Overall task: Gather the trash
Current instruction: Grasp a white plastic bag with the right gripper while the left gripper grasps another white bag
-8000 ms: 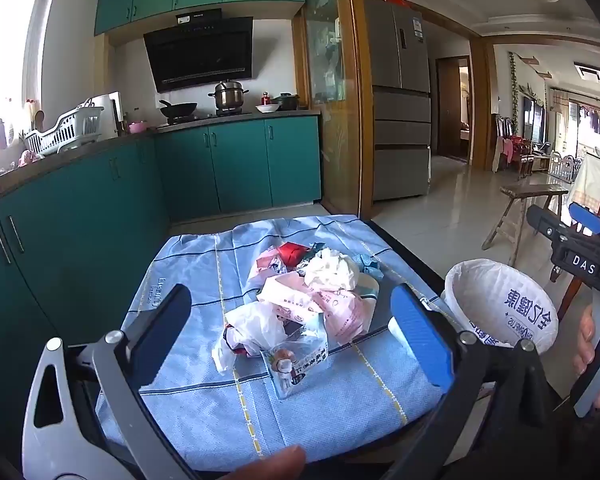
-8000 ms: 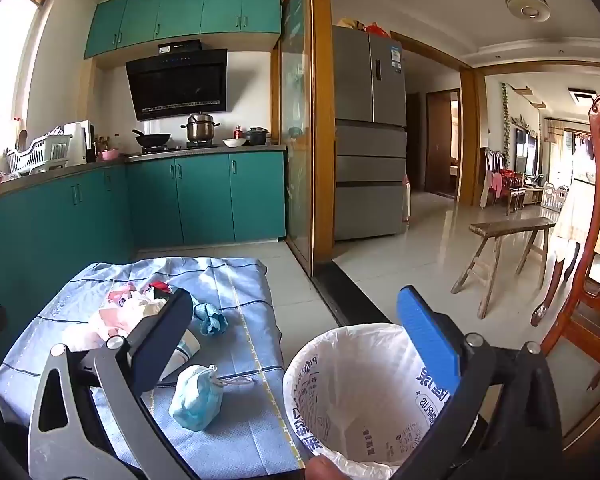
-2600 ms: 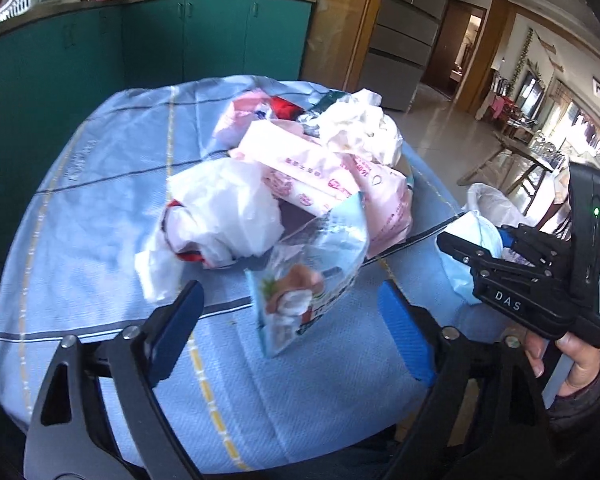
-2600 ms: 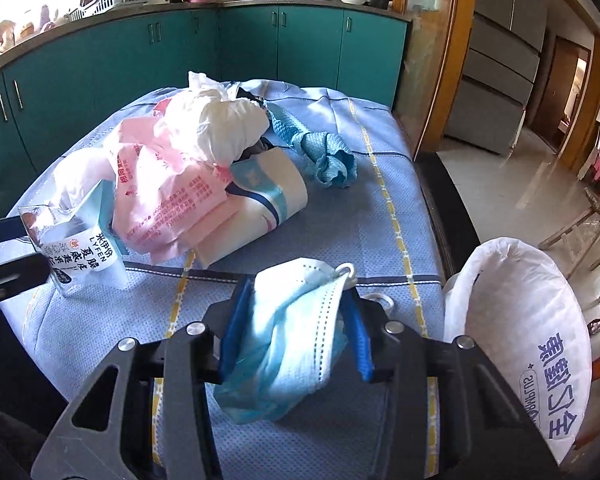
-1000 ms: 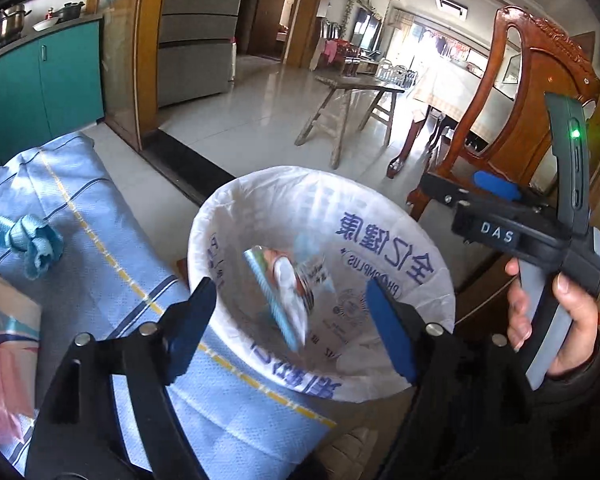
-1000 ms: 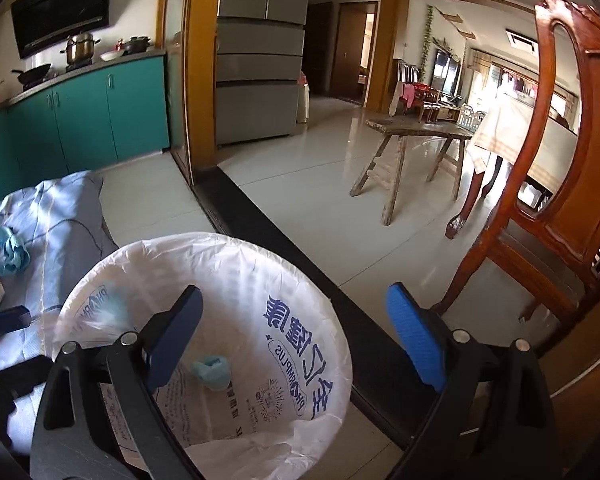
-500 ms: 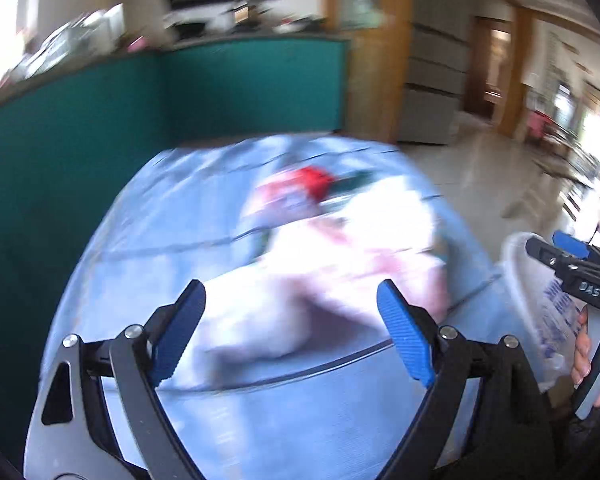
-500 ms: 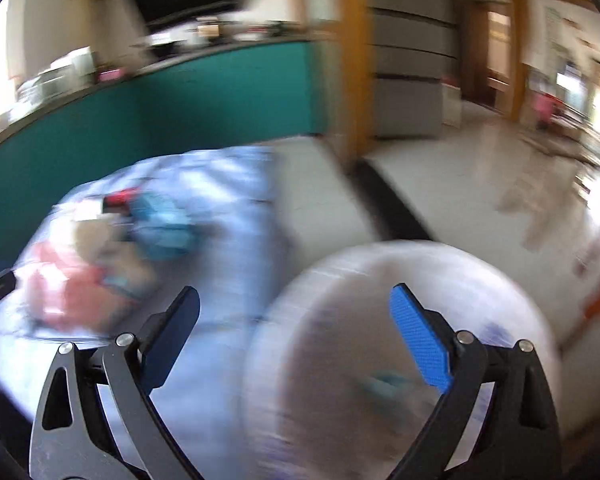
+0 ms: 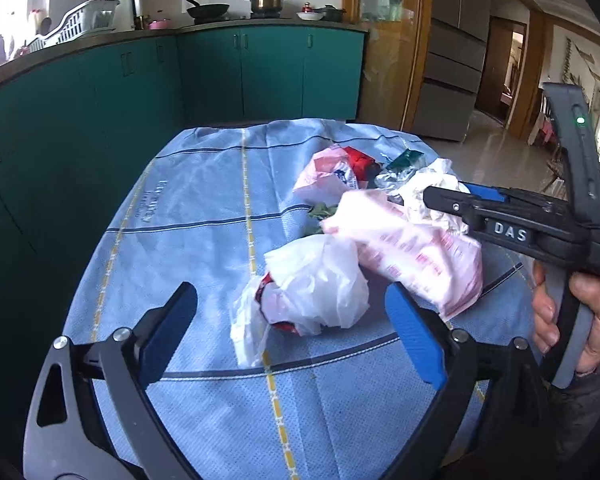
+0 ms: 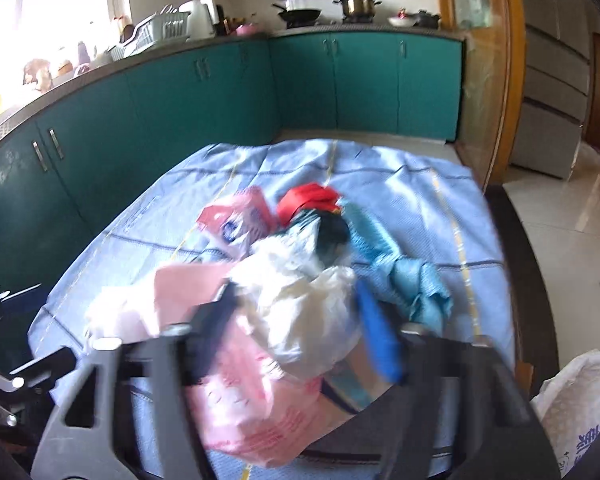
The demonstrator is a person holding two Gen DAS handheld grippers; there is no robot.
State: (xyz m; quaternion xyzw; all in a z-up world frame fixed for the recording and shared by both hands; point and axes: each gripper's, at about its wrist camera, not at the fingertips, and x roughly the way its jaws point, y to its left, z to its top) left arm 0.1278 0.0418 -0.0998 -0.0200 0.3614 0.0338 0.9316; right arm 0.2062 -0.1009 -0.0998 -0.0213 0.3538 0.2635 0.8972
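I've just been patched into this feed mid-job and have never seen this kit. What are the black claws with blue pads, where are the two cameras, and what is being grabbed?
No robot: a person holds a two-finger gripper in each hand, with a camera on each looking along its fingers. The left gripper has nothing between its pads; its jaws are opening in front of a crumpled white plastic bag. The right gripper, held in a hand, is closing around a white crumpled wad on the pile. Pink wrappers and other trash lie on the blue tablecloth. The lined bin stands to the right.

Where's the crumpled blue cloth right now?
Right wrist view: crumpled blue cloth lies on the blue tablecloth, on the pile's right side, touching the white crumpled plastic bag.
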